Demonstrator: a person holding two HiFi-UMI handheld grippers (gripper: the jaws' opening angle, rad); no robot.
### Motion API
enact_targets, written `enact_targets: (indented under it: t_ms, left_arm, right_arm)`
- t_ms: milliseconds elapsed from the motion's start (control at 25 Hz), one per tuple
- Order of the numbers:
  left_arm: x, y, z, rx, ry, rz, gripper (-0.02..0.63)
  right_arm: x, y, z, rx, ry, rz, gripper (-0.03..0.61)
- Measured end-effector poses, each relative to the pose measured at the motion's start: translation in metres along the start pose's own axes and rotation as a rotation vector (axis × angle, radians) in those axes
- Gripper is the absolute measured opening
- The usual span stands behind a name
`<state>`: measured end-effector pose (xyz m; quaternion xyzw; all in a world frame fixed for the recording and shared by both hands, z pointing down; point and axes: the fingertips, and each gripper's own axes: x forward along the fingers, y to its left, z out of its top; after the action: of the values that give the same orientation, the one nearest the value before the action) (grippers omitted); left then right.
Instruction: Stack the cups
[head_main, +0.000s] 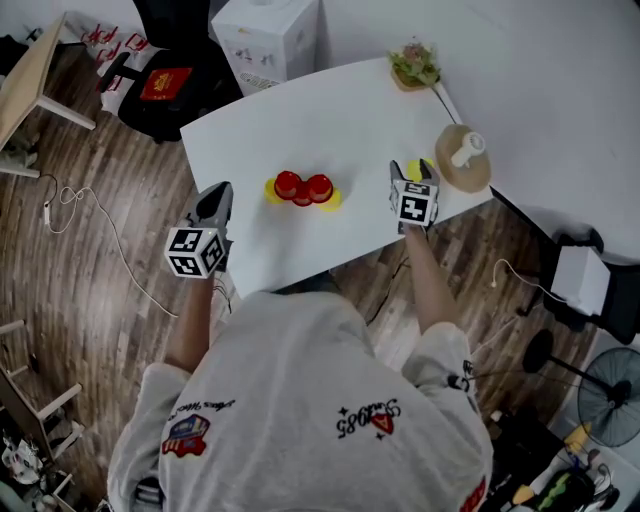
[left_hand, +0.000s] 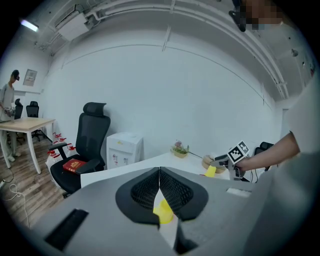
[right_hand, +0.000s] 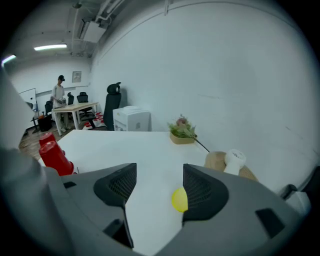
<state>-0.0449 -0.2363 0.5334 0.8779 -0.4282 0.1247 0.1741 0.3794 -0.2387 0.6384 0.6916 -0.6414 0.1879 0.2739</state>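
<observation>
Both grips legible only in the gripper views: left tool (left_hand: 159, 173) clenched empty, right tool (right_hand: 160, 172) released beside yellow cup (right_hand: 179, 199).

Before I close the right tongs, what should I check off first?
1. Right tongs open: ok, the jaws stand well apart.
2. Yellow cup centred between them: not ok, it sits off centre, beside the pad on the right of the right gripper view and partly hidden by it.
3. Yellow cup upright: cannot tell.
4. Left tongs out of the way: ok, shut, near the table edge, apart from the cups.
5. Red cups stacked: not ok, two sit side by side mid-table.
</observation>
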Motion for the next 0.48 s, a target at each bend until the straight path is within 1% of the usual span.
enact_targets:
  t_ms: [120, 320, 480]
  left_arm:
    - [0.004, 0.000, 0.001, 0.001, 0.009, 0.025, 0.006]
    - [0.011, 0.000, 0.001, -0.005, 0.018, 0.064, 0.006]
    - [0.012, -0.004, 0.001, -0.019, 0.017, 0.088, 0.006]
  right_arm:
    - [0.014, -0.033, -0.009, 0.050, 0.018, -0.044, 0.282]
    - [0.035, -0.071, -0.032, 0.109, 0.091, -0.091, 0.286]
    - [0.050, -0.077, -0.035, 0.123, 0.098, -0.070, 0.285]
